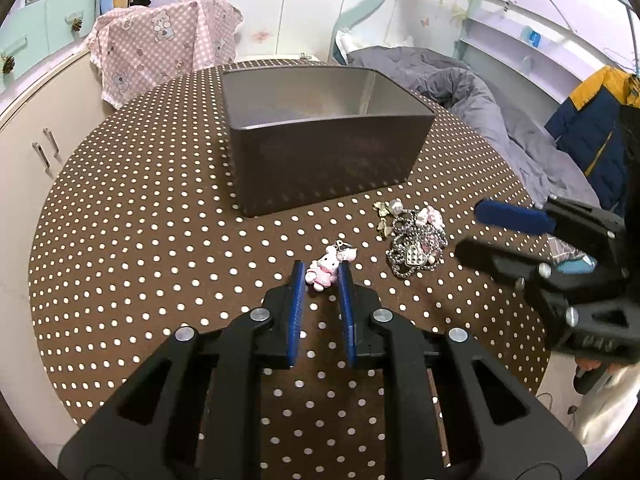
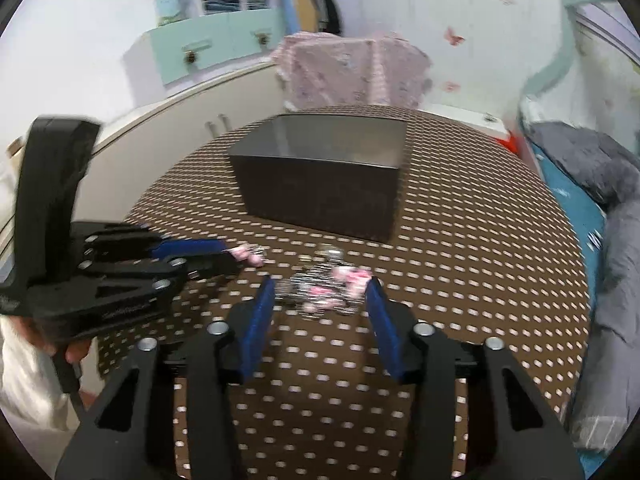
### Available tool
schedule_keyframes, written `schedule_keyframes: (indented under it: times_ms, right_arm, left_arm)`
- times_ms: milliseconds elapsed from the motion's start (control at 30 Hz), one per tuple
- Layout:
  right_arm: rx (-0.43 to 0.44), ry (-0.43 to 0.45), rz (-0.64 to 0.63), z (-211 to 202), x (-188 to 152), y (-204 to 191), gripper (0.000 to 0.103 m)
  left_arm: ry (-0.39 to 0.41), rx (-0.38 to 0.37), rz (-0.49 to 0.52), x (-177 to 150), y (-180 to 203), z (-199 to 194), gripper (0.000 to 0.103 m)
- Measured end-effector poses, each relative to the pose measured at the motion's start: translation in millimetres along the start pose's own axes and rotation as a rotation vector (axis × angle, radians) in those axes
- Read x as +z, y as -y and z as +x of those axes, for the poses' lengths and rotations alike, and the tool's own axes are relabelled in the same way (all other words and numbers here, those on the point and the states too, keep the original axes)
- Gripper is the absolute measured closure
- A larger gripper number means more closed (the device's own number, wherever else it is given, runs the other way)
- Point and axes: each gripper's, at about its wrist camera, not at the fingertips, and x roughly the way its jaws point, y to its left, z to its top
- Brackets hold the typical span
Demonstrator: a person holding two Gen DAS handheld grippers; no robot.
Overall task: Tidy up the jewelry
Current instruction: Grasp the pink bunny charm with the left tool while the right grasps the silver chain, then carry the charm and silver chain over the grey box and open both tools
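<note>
A small pink bunny charm (image 1: 320, 273) lies on the brown polka-dot tablecloth (image 1: 160, 240), and my left gripper (image 1: 321, 269) is shut on it, its blue pads pressing both sides. To its right is a tangled pile of chains and charms (image 1: 414, 246). My right gripper (image 1: 468, 227) hovers at that pile's right edge, jaws apart. In the blurred right wrist view the pile (image 2: 324, 290) sits just ahead between the tips of the right gripper (image 2: 321, 284), which is open. The left gripper (image 2: 231, 255) enters from the left with the pink charm (image 2: 250, 256) at its tip.
An open dark box (image 1: 320, 160) stands beyond the jewelry on the round table, also seen as the box (image 2: 320, 200). Behind are a pink checked cloth (image 1: 160, 52) and pale cabinets (image 1: 44, 152). A grey duvet (image 1: 500, 120) lies on the bed to the right.
</note>
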Motion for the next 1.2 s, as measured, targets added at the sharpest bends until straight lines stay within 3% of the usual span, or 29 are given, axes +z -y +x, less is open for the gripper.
schedule_keyframes:
  times_ms: [167,267,367,533,1200]
  right_arm:
    - [-0.019,-0.005,-0.152,10.8,0.8,-28.5,0.067]
    - [-0.040,-0.038,-0.200,24.7,0.0,-34.9,0.078]
    - [-0.068,-0.082,-0.201,40.0,-1.8,-32.2,0.087]
    - [-0.066,-0.093,-0.168,42.6,-1.9,-23.2,0.092]
    - [-0.071,0.021,-0.094,0.3,19.2,-8.7,0.092]
  left_arm:
    - [0.000,0.003,-0.014,-2.6,-4.9,-2.4,0.086]
    - [-0.001,0.003,-0.022,-5.3,-7.3,-4.0,0.086]
    - [0.005,0.004,-0.026,-8.1,-9.1,-7.3,0.086]
    - [0.018,0.002,-0.034,-9.0,-12.7,-12.2,0.086]
    - [0.061,-0.002,-0.026,5.7,-17.5,-22.2,0.086]
